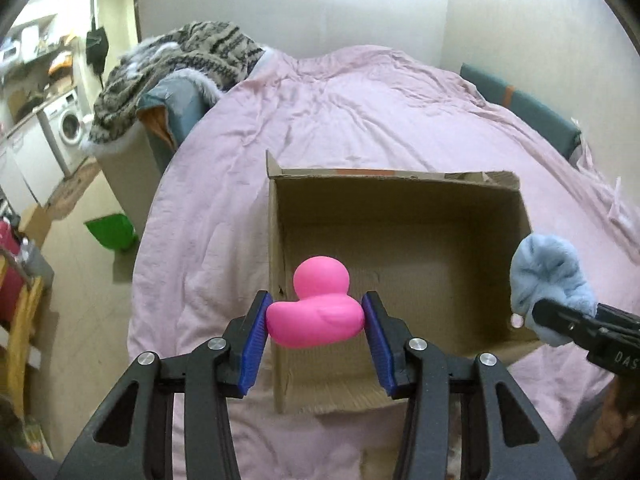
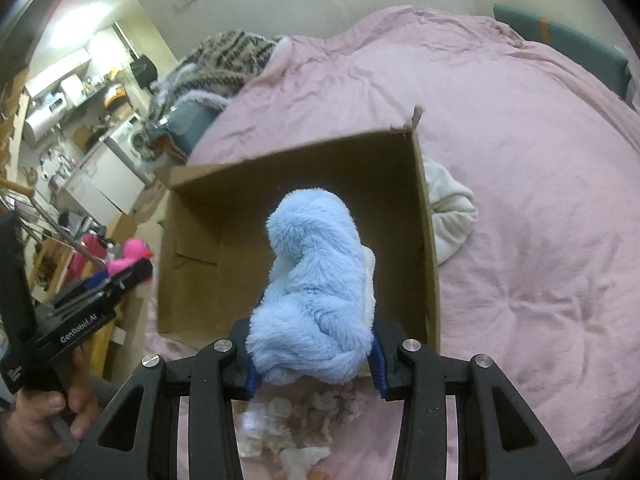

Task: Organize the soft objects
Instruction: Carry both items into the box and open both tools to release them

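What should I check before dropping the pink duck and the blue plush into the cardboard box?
1. Left gripper clamped on pink duck: ok.
2. Right gripper clamped on blue plush: ok.
3. Cardboard box open on top, floor bare: ok.
4. Duck over the box opening: ok, near its left wall.
5. Plush over the opening: ok in the right wrist view.
6. White cloth outside the box, beside its right wall: ok.

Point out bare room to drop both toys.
Cardboard box: whole floor bare between its four walls. Pink duvet beyond the box's far wall is also free. Crowded: white cloth against the box's right wall, fluffy scraps by its near edge.
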